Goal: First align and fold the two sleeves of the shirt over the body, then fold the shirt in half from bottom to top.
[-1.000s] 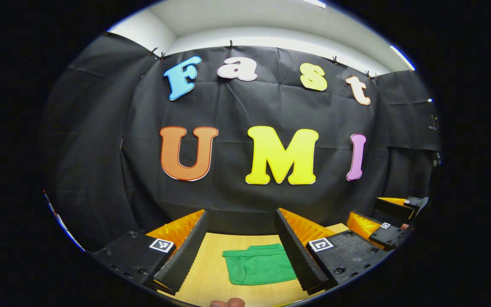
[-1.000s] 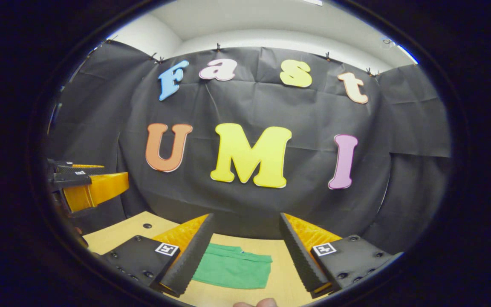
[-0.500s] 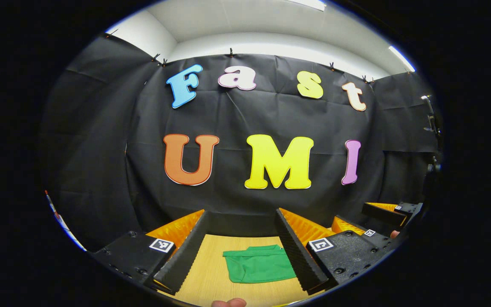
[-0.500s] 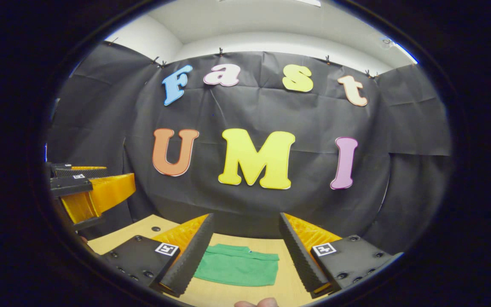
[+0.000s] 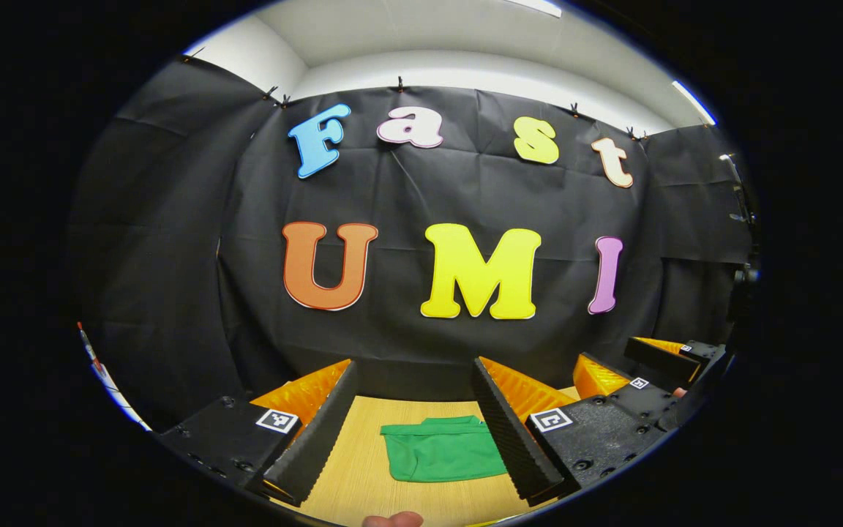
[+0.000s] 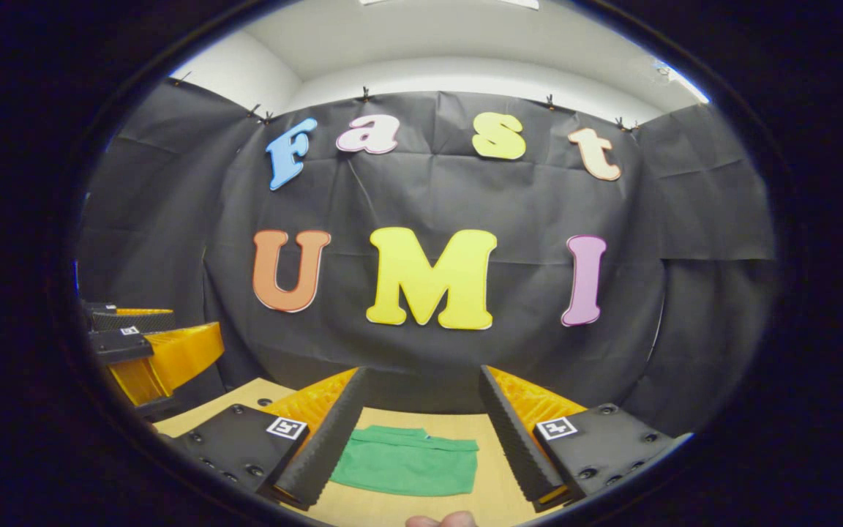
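Note:
The green shirt [image 5: 442, 450] lies folded into a small flat rectangle on the wooden table [image 5: 356, 476]. In the left gripper view it sits between and beyond my left gripper [image 5: 416, 384], whose fingers stand wide apart above the table with nothing between them. The right gripper view has the same folded shirt [image 6: 407, 465] below my right gripper [image 6: 421, 388], also open and holding nothing. The right gripper [image 5: 645, 373] appears at the right edge of the left gripper view. The left gripper [image 6: 147, 348] appears at the left edge of the right gripper view.
The black cloth wall [image 5: 421, 293] hangs just behind the table's far edge. Small dark holes [image 6: 263, 402] dot the tabletop at the left of the right gripper view. A fingertip [image 5: 392, 520] of the holding hand pokes in at the bottom of each view.
Both grippers stay open above the folded shirt, with only slight drifting of the views. The shirt has not moved.

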Tool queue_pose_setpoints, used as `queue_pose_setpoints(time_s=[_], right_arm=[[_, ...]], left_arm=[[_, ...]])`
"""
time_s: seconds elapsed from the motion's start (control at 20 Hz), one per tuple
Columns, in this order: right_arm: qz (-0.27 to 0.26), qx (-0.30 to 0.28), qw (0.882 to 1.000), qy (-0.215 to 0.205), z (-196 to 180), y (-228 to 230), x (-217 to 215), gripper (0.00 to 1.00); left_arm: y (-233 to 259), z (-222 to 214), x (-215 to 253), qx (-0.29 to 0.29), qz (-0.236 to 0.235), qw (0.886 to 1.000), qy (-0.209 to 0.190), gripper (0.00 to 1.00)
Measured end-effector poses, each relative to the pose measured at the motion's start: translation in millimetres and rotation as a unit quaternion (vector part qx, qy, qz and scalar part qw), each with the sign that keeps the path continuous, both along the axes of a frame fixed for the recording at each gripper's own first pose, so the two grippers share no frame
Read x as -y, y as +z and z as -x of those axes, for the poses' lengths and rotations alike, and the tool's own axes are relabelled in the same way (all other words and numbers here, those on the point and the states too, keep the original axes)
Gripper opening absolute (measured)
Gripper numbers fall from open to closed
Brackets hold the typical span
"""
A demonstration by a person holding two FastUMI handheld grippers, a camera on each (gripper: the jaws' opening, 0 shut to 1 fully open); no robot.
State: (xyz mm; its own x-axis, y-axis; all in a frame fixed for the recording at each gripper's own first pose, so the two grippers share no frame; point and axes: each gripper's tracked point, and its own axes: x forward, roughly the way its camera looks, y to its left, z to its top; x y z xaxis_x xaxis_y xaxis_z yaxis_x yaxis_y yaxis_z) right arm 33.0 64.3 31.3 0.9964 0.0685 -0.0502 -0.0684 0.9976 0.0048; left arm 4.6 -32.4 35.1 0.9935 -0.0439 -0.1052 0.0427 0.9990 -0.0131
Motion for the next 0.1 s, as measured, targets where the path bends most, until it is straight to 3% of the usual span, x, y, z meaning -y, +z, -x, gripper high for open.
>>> queue_pose_setpoints(time_s=[0.05, 0.1], right_arm=[[0.001, 0.001, 1.000, 0.000, 0.0, 0.4, 0.1, 0.97], [0.000, 0.000, 1.000, 0.002, 0.1, 0.1, -0.3, 0.98]], left_arm=[[1.4, -0.6, 0.3, 0.002, -0.003, 1.000, 0.001, 0.99], [2.1, -0.7, 0.8, 0.004, -0.005, 1.000, 0.001, 0.91]])
